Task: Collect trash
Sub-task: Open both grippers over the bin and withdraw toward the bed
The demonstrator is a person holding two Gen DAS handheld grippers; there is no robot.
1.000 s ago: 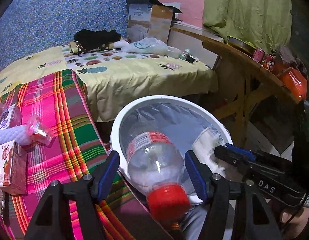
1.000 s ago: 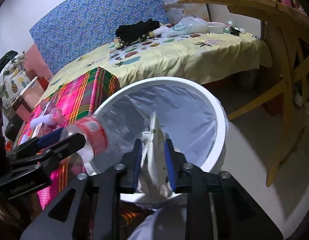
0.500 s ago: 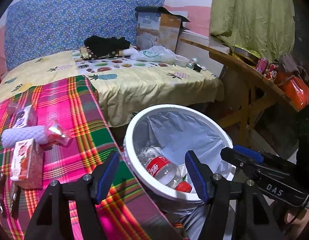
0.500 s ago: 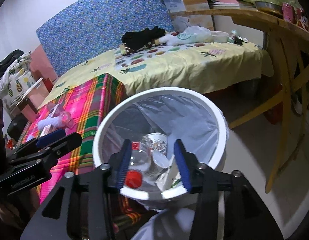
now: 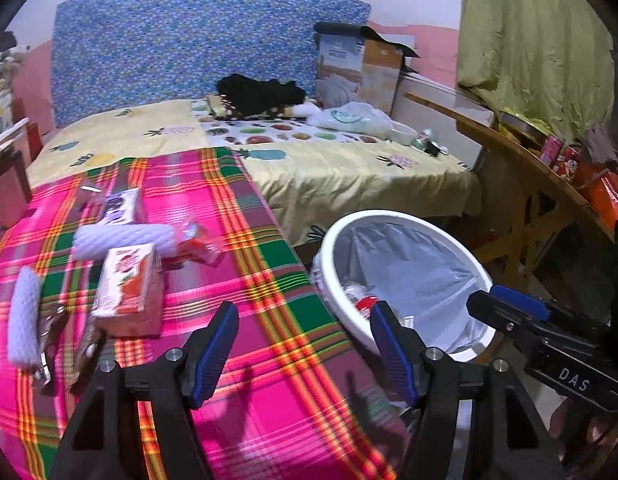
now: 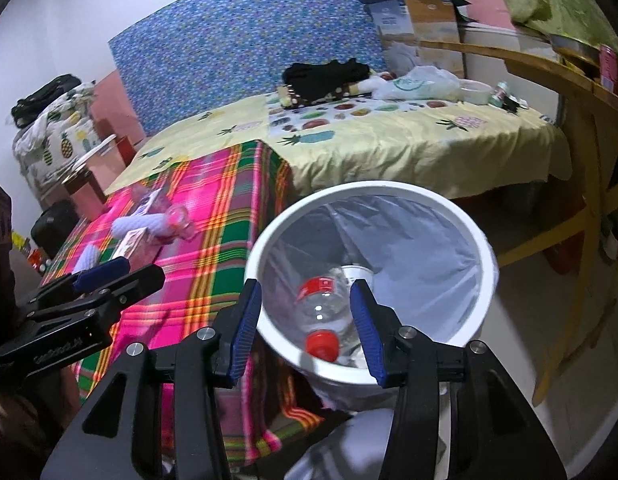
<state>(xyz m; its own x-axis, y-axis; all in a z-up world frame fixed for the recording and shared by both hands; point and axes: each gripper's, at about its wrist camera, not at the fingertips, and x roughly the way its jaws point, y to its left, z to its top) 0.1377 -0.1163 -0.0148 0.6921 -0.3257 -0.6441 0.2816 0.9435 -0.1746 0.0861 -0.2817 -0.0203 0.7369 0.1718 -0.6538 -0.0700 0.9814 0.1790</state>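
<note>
Nearest: left gripper (image 5: 303, 354), jaws spread wide with nothing between them, hanging over the near edge of the plaid cloth (image 5: 245, 264); right gripper (image 6: 307, 334), jaws likewise apart and empty, poised above the near rim of the white bin (image 6: 485, 248). Bin: lined with a pale bag, standing on the floor just beside the plaid-covered surface; inside lie a clear bottle (image 6: 323, 308) with red cap and red label and, against it, a white cup (image 6: 359, 272), partly hidden. Mid-ground, on the plaid cloth, trash not yet gathered: an orange-and-white carton (image 5: 125, 282), a white foam sleeve (image 5: 123, 238) touching it, a second foam sleeve (image 5: 25, 322) at the left edge, a crumpled red-and-clear wrapper (image 5: 195, 242), a purple-printed carton (image 5: 119, 206) beyond. Step judged: between deposits, both tools free over the drop point. Next move likely calls for swinging a gripper left to the carton cluster, jaws held wide enough to straddle the carton without nudging the touching sleeve. Far: yellow pineapple-print bedspread (image 5: 349, 176), black clothing (image 5: 261, 92), cardboard box (image 5: 361, 68), blue patterned headboard (image 5: 197, 44), wooden table (image 5: 525, 168) at right.
</note>
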